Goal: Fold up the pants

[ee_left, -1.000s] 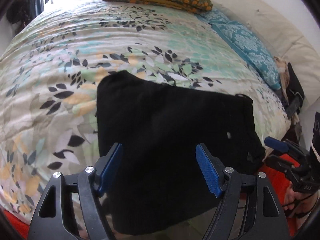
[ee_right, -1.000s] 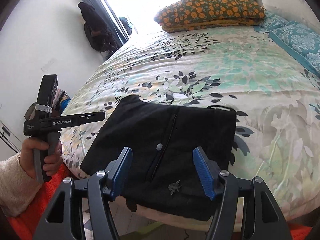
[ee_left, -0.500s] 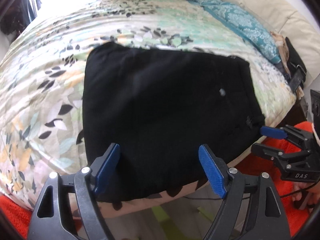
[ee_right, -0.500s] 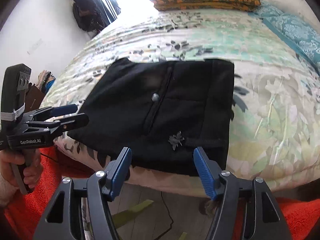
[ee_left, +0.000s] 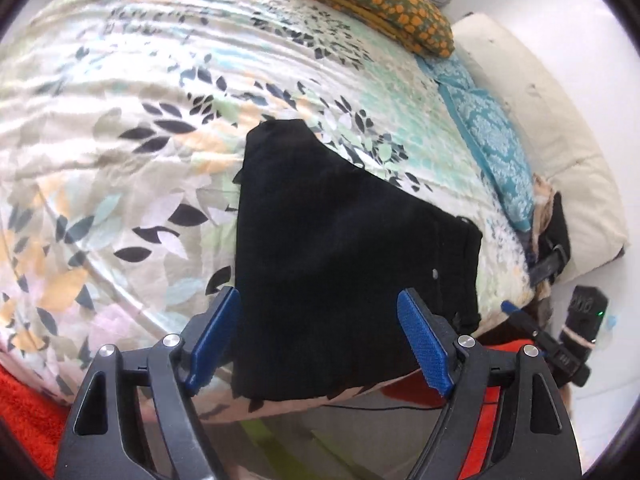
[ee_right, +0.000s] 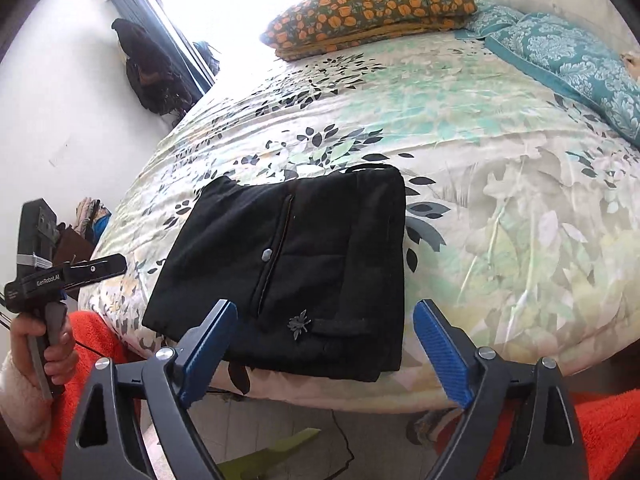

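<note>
The black pants lie folded into a flat rectangle at the near edge of the bed; in the right wrist view a zipper, a button and a small emblem show on top. My left gripper is open and empty, just off the bed's edge in front of the pants. My right gripper is open and empty, also in front of the near edge. The left gripper shows in the right wrist view, held by a hand at the left.
The bed has a floral quilt. An orange-patterned pillow and a teal pillow lie at the far end. A white wall stands to the left. Orange fabric and bare floor are below the bed's edge.
Both grippers have drawn back and tilted up from the pants, staying open. The pants lie still on the bed.
</note>
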The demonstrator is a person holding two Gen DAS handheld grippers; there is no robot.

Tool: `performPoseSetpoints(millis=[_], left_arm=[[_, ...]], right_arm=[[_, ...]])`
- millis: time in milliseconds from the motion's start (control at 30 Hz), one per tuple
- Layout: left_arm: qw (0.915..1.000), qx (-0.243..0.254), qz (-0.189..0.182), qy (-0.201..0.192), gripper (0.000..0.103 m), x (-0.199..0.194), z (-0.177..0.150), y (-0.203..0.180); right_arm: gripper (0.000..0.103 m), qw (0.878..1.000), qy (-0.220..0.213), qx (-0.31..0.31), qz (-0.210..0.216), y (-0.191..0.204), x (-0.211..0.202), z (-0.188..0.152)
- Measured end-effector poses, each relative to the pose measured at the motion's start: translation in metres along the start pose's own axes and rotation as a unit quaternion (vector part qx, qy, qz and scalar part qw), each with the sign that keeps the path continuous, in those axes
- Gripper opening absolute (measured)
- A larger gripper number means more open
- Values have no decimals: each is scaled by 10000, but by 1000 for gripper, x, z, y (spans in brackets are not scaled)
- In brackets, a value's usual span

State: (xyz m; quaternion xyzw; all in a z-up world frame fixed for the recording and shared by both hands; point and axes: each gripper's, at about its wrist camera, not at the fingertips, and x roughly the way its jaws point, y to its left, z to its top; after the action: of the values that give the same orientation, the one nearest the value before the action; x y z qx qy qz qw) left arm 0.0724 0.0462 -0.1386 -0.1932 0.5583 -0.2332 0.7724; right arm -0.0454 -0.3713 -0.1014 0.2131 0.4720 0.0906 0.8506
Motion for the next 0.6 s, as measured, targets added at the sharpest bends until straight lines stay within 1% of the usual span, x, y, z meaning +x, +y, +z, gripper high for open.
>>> performPoseSetpoints(millis=[67, 100, 133, 167, 200, 233, 300, 333, 367, 433, 467, 500, 533, 600], left_arm=[[9984, -385, -343, 251, 83, 10, 12, 28], [9972, -436, -502, 345, 83, 16, 15, 36], [9966, -408, -565, 437, 83, 23, 17, 41], [9970, -332, -507, 488, 83, 29, 18, 43], [9973, -222, -458, 528, 83, 35, 18, 42], [9971, -161, -471, 569, 83, 41, 18, 42], [9957, -258, -577, 684, 83, 55, 15, 47], [9946, -369, -643, 725, 83, 62, 14, 49], [9935, -440, -722, 759, 83, 67, 13, 51], [9920, -399, -881, 815, 84, 77, 12, 46], [9912, -319, -951, 863, 84, 82, 13, 40], [9913, -222, -923, 916, 87, 87, 13, 34], [9922, -112, -819, 938, 89, 91, 12, 27], [9929, 102, -654, 986, 88, 95, 12, 18]], right_arm=[[90, 9964, 301, 437, 655, -29, 13, 15], [90, 9909, 526, 737, 991, -46, 24, 20], [90, 9851, 752, 1017, 1164, -60, 35, 24], [90, 9789, 989, 1241, 1286, -73, 48, 26], [90, 9743, 1177, 1385, 1328, -82, 60, 25], [90, 9725, 1258, 1471, 1294, -89, 70, 25], [90, 9657, 1493, 1625, 1365, -96, 91, 21], [90, 9630, 1522, 1687, 1448, -97, 98, 19], [92, 9613, 1506, 1701, 1557, -97, 103, 20], [93, 9582, 1459, 1705, 1774, -94, 109, 25], [93, 9542, 1479, 1747, 1926, -92, 113, 26], [93, 9503, 1528, 1764, 2063, -89, 119, 26], [94, 9485, 1596, 1720, 2127, -84, 125, 26], [94, 9541, 1700, 1410, 2024, -69, 133, 27]])
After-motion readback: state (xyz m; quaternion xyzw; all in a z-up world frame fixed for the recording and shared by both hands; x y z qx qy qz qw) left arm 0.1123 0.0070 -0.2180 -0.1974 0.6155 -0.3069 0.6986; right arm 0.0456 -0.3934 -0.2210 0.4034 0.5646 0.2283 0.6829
